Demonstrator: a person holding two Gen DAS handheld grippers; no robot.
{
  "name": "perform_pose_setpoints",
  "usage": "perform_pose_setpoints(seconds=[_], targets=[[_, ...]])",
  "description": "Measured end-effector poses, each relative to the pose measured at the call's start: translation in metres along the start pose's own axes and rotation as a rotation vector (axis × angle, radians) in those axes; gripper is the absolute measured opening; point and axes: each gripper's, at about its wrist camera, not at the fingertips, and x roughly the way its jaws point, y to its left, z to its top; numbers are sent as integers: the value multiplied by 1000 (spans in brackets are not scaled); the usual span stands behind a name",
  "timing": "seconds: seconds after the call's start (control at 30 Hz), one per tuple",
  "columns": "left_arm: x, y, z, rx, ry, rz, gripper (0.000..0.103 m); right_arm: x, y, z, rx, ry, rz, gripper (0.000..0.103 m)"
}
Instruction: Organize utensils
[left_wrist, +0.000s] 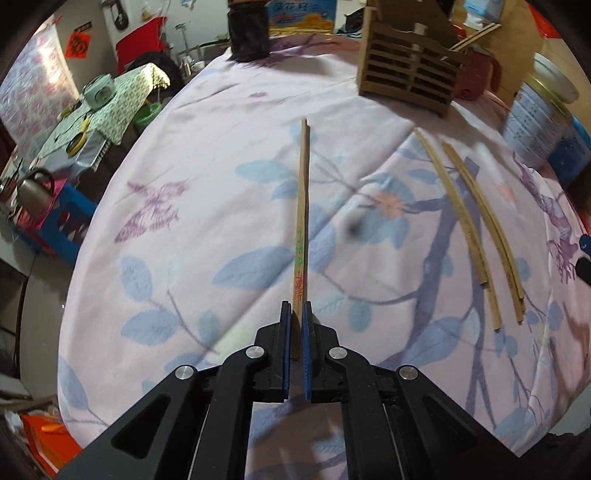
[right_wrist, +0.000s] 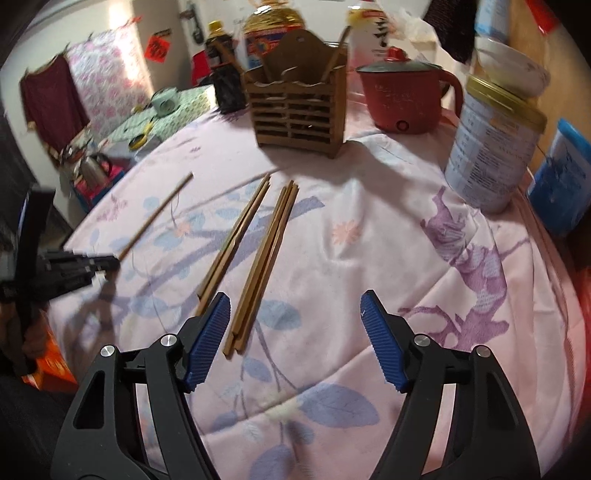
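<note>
My left gripper (left_wrist: 296, 308) is shut on the thick end of a wooden chopstick (left_wrist: 302, 218), which points straight ahead above the cloth. In the right wrist view this gripper (right_wrist: 110, 264) is at the far left with the held chopstick (right_wrist: 159, 214) slanting up. Several more chopsticks lie in two bundles on the table (left_wrist: 469, 225), (right_wrist: 258, 254). A slatted wooden utensil holder (left_wrist: 410, 74), (right_wrist: 299, 110) stands at the back with a few chopsticks in it. My right gripper (right_wrist: 293, 310) is open and empty, just right of the near ends of the bundles.
The table has a pink floral cloth (right_wrist: 369, 258). A red electric pot (right_wrist: 402, 96), a large tin (right_wrist: 495, 147) and a blue box (right_wrist: 565, 177) stand at the back right. A dark bottle (right_wrist: 225, 74) and an oil jug (right_wrist: 273, 29) stand behind the holder.
</note>
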Motion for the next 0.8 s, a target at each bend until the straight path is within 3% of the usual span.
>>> perform_pose_setpoints(seconds=[0.1, 0.17, 0.3, 0.43, 0.57, 0.8], targets=[[-2, -1, -2, -3, -10, 6, 6, 10, 5, -13, -32, 55, 32, 52], [-1, -2, -3, -5, -12, 6, 6, 15, 10, -21, -49, 77, 49, 48], [-1, -2, -3, -11, -13, 4, 6, 20, 26, -28, -90, 99, 94, 45], [-1, -2, -3, -2, -13, 7, 6, 25, 39, -29, -142, 104, 85, 44], [-1, -2, -4, 3, -10, 5, 6, 34, 29, -29, -96, 116, 65, 34], [-1, -3, -3, 6, -9, 5, 6, 41, 20, -29, -32, 131, 100, 34]])
